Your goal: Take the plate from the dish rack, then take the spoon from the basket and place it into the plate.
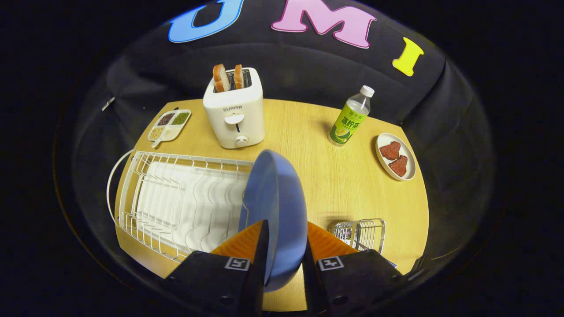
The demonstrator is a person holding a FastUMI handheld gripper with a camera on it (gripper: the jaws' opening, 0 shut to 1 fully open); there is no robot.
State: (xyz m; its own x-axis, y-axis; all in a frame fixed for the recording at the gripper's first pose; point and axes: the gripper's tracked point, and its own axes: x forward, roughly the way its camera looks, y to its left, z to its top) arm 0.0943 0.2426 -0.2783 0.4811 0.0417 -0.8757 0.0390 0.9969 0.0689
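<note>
My gripper (284, 240) is shut on the rim of a blue plate (275, 198), which stands on edge between the fingers, lifted above the wooden table (348, 180). The white wire dish rack (176, 202) lies to the left of the plate with its slots bare. A small wire basket (359, 233) sits on the table just right of the fingers; something pale lies inside it, but I cannot make out the spoon.
A white toaster (234, 112) with two bread slices stands beyond the rack. A divided dish of grains (169, 124) sits at the far left, a green-labelled bottle (350, 116) at the far right, and a small plate with red pieces (395, 156) near the right edge.
</note>
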